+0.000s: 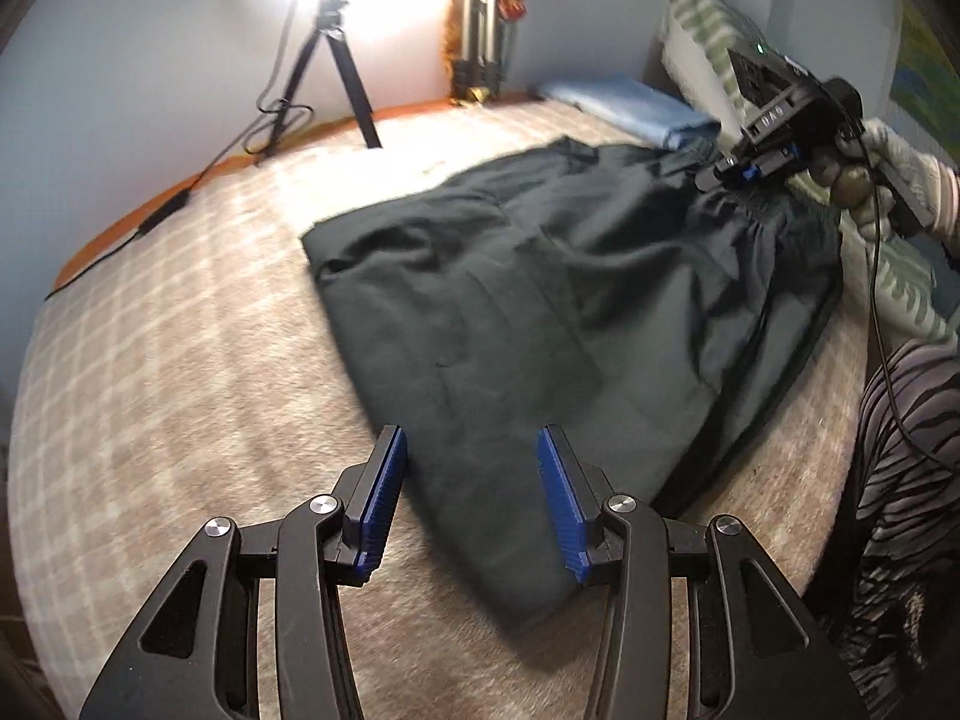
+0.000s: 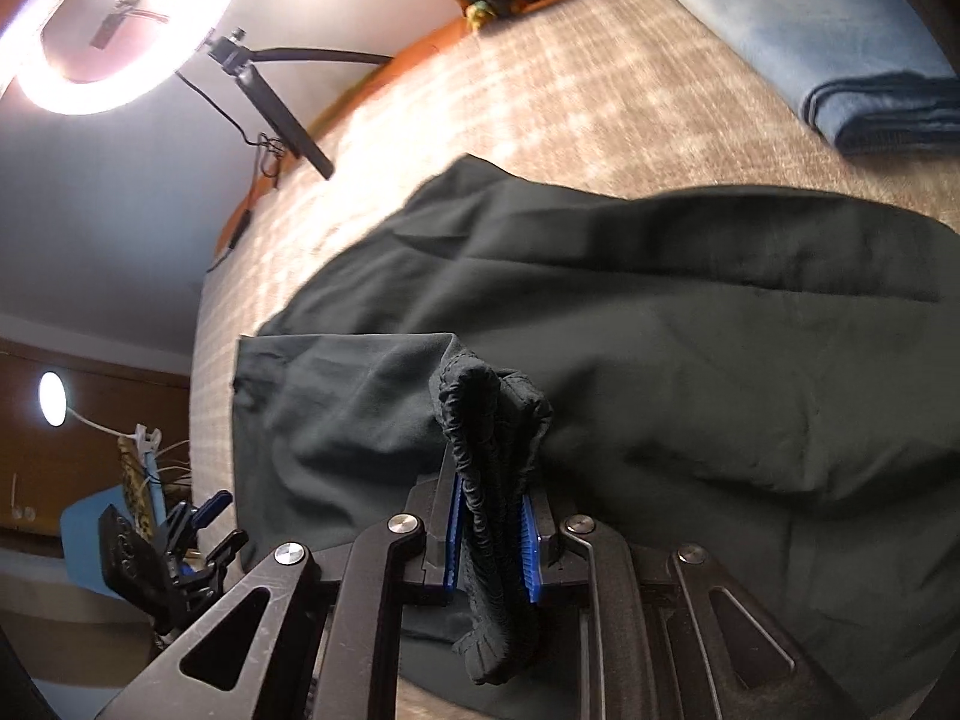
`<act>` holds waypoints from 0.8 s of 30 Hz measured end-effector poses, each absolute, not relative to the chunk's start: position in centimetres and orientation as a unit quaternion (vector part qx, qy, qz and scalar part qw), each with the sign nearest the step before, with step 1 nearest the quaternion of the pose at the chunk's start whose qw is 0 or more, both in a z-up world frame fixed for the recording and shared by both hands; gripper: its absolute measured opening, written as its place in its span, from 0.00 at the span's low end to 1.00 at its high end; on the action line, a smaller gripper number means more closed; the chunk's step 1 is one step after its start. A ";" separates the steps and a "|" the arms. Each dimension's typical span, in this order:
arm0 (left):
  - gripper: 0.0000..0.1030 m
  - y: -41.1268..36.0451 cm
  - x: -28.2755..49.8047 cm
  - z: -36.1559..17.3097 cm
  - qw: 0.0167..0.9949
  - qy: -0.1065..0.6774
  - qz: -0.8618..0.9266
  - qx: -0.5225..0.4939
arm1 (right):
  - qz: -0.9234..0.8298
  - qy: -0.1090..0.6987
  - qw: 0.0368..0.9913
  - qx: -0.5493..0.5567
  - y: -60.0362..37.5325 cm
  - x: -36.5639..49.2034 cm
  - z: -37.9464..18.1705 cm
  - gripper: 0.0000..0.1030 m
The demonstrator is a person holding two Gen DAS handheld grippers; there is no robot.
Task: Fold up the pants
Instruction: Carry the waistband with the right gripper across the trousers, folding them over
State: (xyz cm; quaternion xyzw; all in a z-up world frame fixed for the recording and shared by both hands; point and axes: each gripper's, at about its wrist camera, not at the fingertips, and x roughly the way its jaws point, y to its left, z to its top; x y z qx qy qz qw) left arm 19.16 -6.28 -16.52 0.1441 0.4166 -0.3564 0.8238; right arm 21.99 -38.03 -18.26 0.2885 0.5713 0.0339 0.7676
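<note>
Dark green pants (image 1: 540,300) lie spread on a bed with a beige plaid cover (image 1: 180,360). My left gripper (image 1: 474,474) hovers open over the near end of the pants, its blue pads (image 1: 384,492) apart with no fabric pinched between them. At the far right a gloved hand (image 1: 900,180) carries my right gripper (image 1: 729,173) at the gathered waistband. In the right wrist view the right gripper (image 2: 493,522) is shut on the bunched elastic waistband (image 2: 486,420), which sticks up between its pads. The pants (image 2: 690,330) spread out beyond it.
A folded blue cloth (image 1: 630,108) lies at the bed's far side, with a green-and-white pillow (image 1: 708,18) beside it. A ring light on a tripod (image 1: 336,60) stands past the bed's orange edge. A person's striped clothing (image 1: 906,480) fills the right edge.
</note>
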 end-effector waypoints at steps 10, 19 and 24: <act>0.43 -6.7 19.2 -18.3 0.819 0.429 -0.346 0.157 | 0.064 0.556 0.762 0.325 -40.1 21.3 -20.0 0.48; 0.43 -6.9 19.6 -18.3 0.821 0.429 -0.343 0.153 | 0.087 0.536 0.771 0.334 -40.5 19.6 -20.5 0.47; 0.43 -6.7 19.8 -18.0 0.823 0.431 -0.338 0.149 | 0.079 0.527 0.780 0.328 -39.7 19.1 -20.3 0.15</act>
